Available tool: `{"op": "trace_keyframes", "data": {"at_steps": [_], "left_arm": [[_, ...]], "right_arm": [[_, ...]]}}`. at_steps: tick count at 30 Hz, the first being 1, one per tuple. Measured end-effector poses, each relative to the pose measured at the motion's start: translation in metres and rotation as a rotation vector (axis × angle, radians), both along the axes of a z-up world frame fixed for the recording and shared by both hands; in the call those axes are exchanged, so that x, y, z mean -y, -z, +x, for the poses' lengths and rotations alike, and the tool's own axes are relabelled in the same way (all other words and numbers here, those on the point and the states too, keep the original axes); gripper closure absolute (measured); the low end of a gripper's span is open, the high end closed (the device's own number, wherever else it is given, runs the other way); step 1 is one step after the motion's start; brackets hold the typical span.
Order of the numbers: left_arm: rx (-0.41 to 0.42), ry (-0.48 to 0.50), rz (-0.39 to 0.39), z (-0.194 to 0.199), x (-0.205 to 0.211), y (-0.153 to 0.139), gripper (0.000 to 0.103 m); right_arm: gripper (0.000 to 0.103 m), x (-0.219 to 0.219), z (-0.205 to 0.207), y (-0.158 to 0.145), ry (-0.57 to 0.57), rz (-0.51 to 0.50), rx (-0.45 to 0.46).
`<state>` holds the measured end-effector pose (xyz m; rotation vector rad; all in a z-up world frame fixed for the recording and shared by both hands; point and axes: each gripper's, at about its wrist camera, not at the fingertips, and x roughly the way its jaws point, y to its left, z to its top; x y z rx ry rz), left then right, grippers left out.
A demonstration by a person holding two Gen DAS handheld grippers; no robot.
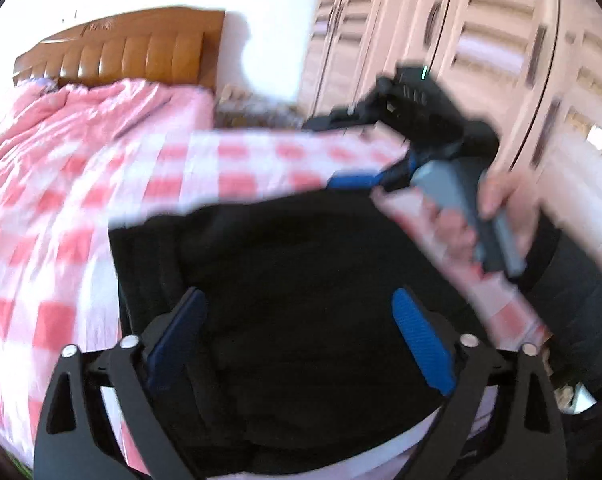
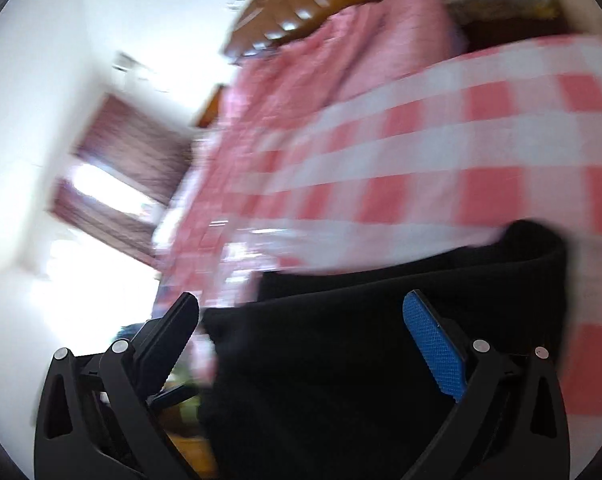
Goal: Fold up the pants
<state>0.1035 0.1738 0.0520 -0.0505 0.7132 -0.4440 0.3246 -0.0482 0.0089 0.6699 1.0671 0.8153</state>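
Note:
Black pants lie bunched on the pink-and-white checked bed sheet. My left gripper is open, its blue-padded fingers spread wide just above the pants. In the left wrist view the right gripper shows at the pants' far right edge, held in a hand; its blue fingertips lie close together at the cloth. In the right wrist view my right gripper has its fingers spread wide over the black pants. The frames are blurred.
A pink quilt is heaped by the brown wooden headboard at the far end. Pale wardrobe doors stand on the right of the bed. A window with dark curtains shows in the right wrist view.

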Motion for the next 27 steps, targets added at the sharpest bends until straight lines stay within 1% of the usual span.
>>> {"op": "trace_keyframes", "data": {"at_steps": [2,3,4,6,7,9,10,11,13,16,18,20,21,22,23,24,25,26,27], "left_arm": [[-0.019,-0.018,-0.016,0.016,-0.005,-0.002,0.003],[-0.053,-0.021,-0.029,0.027,-0.007,0.005,0.003],[-0.093,-0.032,-0.033,0.036,-0.008,0.015,0.003],[-0.145,-0.035,-0.005,0.041,-0.007,0.035,0.004],[-0.152,-0.034,0.011,0.040,-0.005,0.042,0.004],[-0.119,-0.037,0.057,0.029,-0.003,0.054,0.004],[-0.098,-0.038,0.083,0.024,-0.002,0.057,0.004],[-0.092,-0.041,0.095,0.020,-0.001,0.060,0.005],[-0.086,-0.043,0.100,0.020,-0.002,0.062,0.005],[-0.101,-0.040,0.098,0.022,-0.005,0.061,0.005],[-0.118,-0.046,0.128,0.020,-0.001,0.056,0.005],[-0.148,-0.073,0.154,0.016,0.002,0.045,0.004],[-0.156,-0.064,0.133,0.011,0.001,0.035,0.004],[-0.148,-0.047,0.102,0.007,0.000,0.027,0.004],[-0.124,-0.025,0.055,0.002,-0.003,0.013,0.002],[-0.101,-0.020,0.030,0.001,-0.003,0.002,0.002],[-0.079,-0.022,0.018,0.004,-0.003,-0.008,0.002],[-0.055,-0.029,0.024,0.014,-0.001,-0.018,0.002],[-0.049,-0.042,0.046,0.025,0.003,-0.021,0.002]], "right_arm": [[0.004,-0.017,0.000,0.002,-0.061,0.067,-0.042],[0.004,-0.026,0.000,0.005,-0.095,0.073,-0.063],[0.004,-0.036,0.000,0.009,-0.131,0.064,-0.079],[0.004,-0.051,0.003,0.016,-0.164,0.016,-0.083],[0.004,-0.055,0.006,0.020,-0.161,-0.018,-0.075],[0.005,-0.058,0.015,0.027,-0.137,-0.063,-0.057],[0.005,-0.057,0.022,0.033,-0.095,-0.075,-0.069],[0.005,-0.057,0.027,0.037,-0.076,-0.064,-0.079],[0.005,-0.059,0.031,0.036,-0.048,-0.067,-0.068],[0.005,-0.057,0.028,0.034,-0.036,-0.082,-0.027],[0.004,-0.050,0.026,0.024,-0.015,-0.079,0.001],[0.004,-0.033,0.017,0.001,0.016,-0.074,0.054],[0.004,-0.023,0.010,-0.011,0.025,-0.067,0.093],[0.004,-0.006,-0.003,-0.031,0.055,-0.102,0.165],[0.004,0.005,-0.010,-0.043,0.086,-0.151,0.216],[0.004,0.018,-0.020,-0.053,0.120,-0.212,0.270],[0.004,0.035,-0.032,-0.062,0.179,-0.332,0.340],[0.004,0.044,-0.037,-0.063,0.223,-0.417,0.361],[0.004,0.055,-0.040,-0.058,0.277,-0.515,0.352]]}}
